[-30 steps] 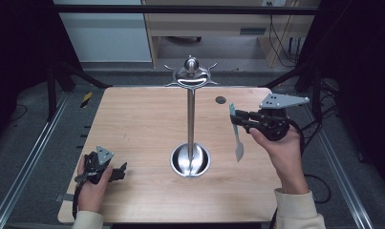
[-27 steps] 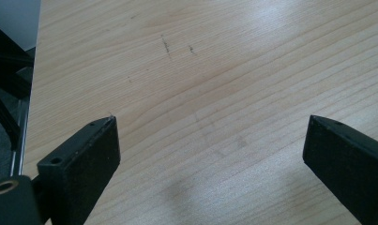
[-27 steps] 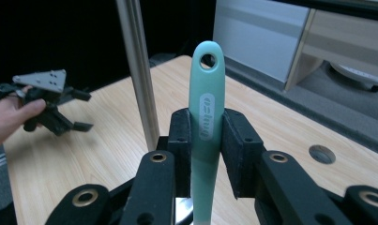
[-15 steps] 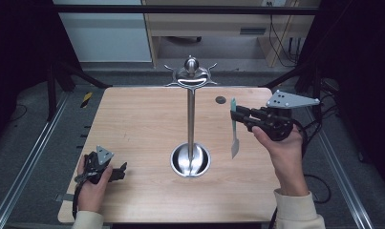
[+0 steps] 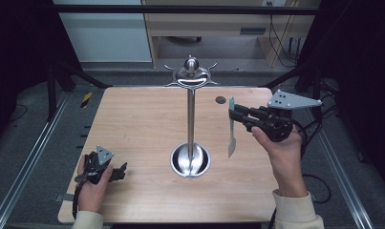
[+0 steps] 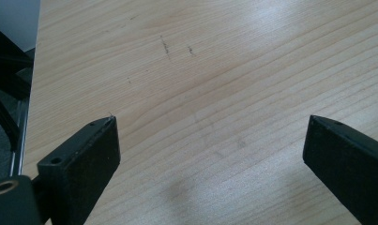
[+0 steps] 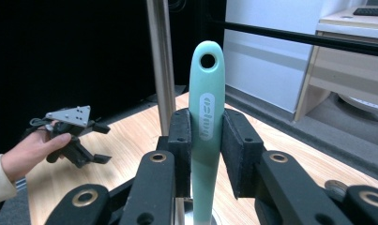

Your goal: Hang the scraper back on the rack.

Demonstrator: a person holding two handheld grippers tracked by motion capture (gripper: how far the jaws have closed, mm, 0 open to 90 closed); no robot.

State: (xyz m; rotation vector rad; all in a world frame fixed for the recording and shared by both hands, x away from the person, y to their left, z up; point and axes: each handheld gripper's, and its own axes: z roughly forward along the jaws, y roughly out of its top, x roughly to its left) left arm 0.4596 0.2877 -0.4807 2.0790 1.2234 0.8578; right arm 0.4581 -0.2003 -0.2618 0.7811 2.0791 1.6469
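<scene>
High view is showing the bench (image 5: 133, 124) carrying a metal stand (image 5: 190, 114). Right of it, the right tongs (image 5: 234, 114) are clamping a mint-handled knife (image 5: 231, 131) upright, blade pointing down. Left tongs (image 5: 121, 171) are resting spread apart.

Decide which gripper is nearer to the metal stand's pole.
Right. The right gripper, clamping the mint-handled knife, is beside the pole; the left gripper rests near the table's front-left corner.

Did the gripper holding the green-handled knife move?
Yes. The right gripper with the green-handled knife rose slightly and edged toward the metal stand.
</scene>
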